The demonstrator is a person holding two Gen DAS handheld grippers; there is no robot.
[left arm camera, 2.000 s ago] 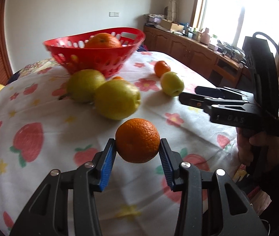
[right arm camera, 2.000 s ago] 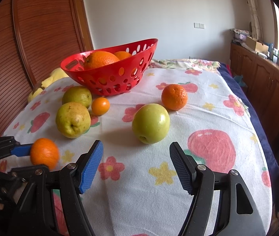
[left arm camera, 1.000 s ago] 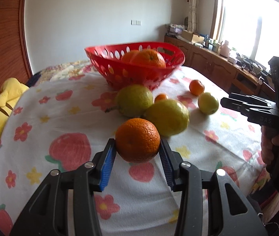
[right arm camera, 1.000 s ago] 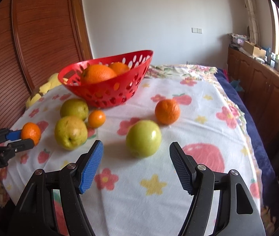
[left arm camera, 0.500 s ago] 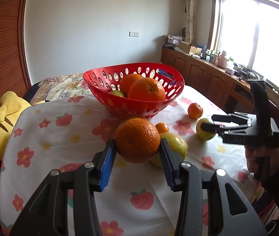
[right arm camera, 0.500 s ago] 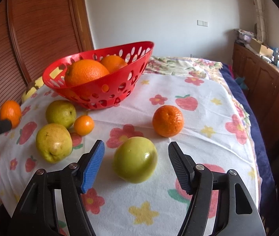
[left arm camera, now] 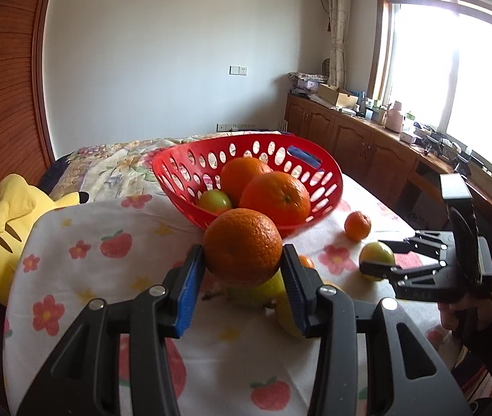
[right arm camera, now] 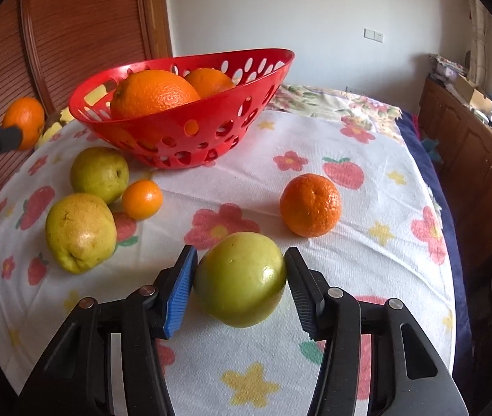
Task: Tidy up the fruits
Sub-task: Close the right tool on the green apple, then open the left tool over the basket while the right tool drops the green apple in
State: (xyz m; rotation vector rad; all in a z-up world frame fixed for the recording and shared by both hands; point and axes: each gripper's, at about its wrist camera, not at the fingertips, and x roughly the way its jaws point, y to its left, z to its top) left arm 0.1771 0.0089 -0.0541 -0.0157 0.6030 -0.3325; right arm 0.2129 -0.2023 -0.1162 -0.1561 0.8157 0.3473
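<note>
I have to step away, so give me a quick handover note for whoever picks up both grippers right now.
Left gripper: shut on an orange, held up in front of the red basket.
Right gripper: fingers closing around the green apple on the tablecloth; grip not confirmed.
Done: two oranges and one small green fruit are in the basket.
Left: drop the held orange in, lift the apple, then collect two pears, the small orange and the mandarin.
</note>
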